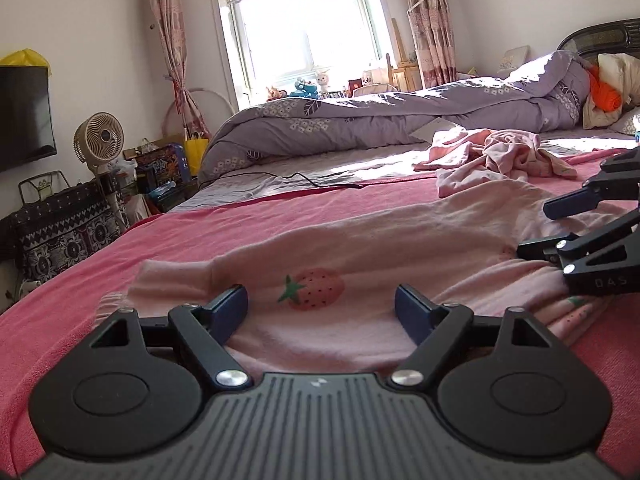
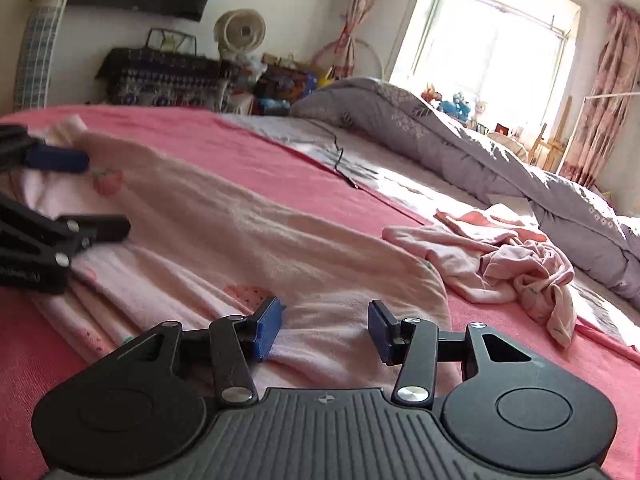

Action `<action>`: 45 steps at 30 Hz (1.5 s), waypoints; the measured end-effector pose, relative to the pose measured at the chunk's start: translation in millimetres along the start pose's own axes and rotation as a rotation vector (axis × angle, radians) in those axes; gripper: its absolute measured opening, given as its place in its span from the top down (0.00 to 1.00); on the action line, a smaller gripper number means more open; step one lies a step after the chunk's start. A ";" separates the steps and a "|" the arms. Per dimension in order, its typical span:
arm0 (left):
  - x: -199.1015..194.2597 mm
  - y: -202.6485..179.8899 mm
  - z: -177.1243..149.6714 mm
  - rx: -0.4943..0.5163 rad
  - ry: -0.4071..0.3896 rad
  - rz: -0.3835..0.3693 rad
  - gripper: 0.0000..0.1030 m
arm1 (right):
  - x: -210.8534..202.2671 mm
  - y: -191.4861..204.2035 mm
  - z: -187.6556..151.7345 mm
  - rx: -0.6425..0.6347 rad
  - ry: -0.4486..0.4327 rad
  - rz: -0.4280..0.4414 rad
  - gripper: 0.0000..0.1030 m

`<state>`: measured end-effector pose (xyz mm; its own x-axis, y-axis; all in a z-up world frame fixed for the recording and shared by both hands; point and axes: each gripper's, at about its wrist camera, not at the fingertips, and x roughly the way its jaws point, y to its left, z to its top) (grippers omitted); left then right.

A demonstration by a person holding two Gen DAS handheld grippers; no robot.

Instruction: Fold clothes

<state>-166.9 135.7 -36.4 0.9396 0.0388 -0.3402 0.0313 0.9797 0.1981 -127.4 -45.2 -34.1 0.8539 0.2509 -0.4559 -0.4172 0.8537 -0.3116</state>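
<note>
Nearest the lens, the left claw [image 1: 320,304] stands spread, its blue pads [image 1: 228,308] resting apart on either side of a strawberry print, pinching nothing. Under and ahead of it lies the pale pink strawberry-print cotton garment [image 1: 360,240], flattened lengthwise on the coral-pink terry bedspread [image 1: 200,232]. To its right, the right claw [image 2: 324,328] is also parted, with cloth lying between its pads but not squeezed by them; I judge both have let go of a fold just laid.

To do this step well, each claw should, in my view, take a fresh bite at the garment's near edge, close firmly on one or two layers only, and lift together so the cloth carries over evenly without dragging the folded part askew. The soft knit will likely sag and bunch if one side leads.

Beyond the right claw, further up the bed, sits a crumpled heap of pink clothing [image 2: 516,264], not yet folded. A thin black cable [image 1: 296,178] trails across the sheet ahead of the left claw. Farther off lies a lilac flower-print quilt [image 1: 360,120], bunched along the bed.

Counts: two claws, one garment being folded, one unfolded heap (how many pieces I cannot tell), one quilt, one cable, and at least two strawberry prints in view.
</note>
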 end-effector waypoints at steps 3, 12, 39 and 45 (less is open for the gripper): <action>-2.4 12.5 -3.0 0.022 -0.009 -0.009 0.19 | -14.5 -5.0 -10.8 0.009 0.016 0.034 0.52; -3.8 32.2 8.1 0.062 0.004 0.229 0.15 | -46.9 -44.7 -55.9 0.244 -0.024 0.174 0.51; -3.3 65.2 -14.4 -0.102 0.012 0.119 0.03 | -4.0 -19.8 -1.9 0.226 0.065 0.286 0.00; -12.2 99.8 -12.9 -0.292 0.061 0.105 0.00 | -35.7 -37.4 -36.1 0.146 0.039 0.371 0.00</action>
<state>-179.7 235.6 -24.3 0.9101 0.1462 -0.3877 -0.1728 0.9844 -0.0344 -153.4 -102.5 -36.3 0.6397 0.5396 -0.5474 -0.6445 0.7646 0.0006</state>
